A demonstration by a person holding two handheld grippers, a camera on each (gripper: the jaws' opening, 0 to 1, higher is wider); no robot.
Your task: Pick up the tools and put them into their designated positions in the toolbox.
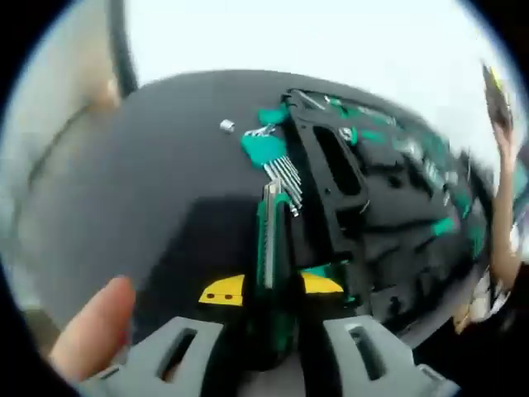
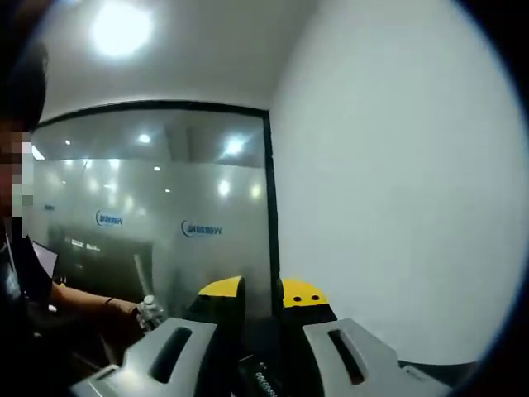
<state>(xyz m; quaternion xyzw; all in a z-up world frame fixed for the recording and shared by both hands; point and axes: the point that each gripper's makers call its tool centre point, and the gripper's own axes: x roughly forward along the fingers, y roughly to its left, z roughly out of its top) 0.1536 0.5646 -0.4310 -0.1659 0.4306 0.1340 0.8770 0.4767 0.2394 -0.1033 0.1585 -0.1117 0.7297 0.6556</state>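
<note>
A: Nearest the lens in the left gripper view, the left gripper [image 1: 269, 291], 2 yellow-tipped jaws on grey mounts, is pinched on the green-and-black handled screwdriver with a steel shaft [image 1: 271, 248]. A person's thumb [image 1: 92, 327] shows at the lower left.

B: Why held that way?

A: I'd judge the grip sits low on the handle so the shaft stays free to drop into a slot. Its long axis runs along the jaws, straight away from the camera, tip pointing toward the open black plastic toolbox with green fittings [image 1: 388, 215].

B: And where is the toolbox?

A: Just beyond the tip, on the round dark table [image 1: 140, 207]. A teal holder of silver hex keys [image 1: 273, 161] lies beside its near edge, and 1 small silver socket [image 1: 226, 126] sits apart.

B: The other hand?

A: The right gripper [image 2: 260, 298] points at a white wall [image 2: 397, 165] and a glass partition [image 2: 157, 207]. Something dark sits between its yellow tips; I cannot tell whether they grip it.
</note>
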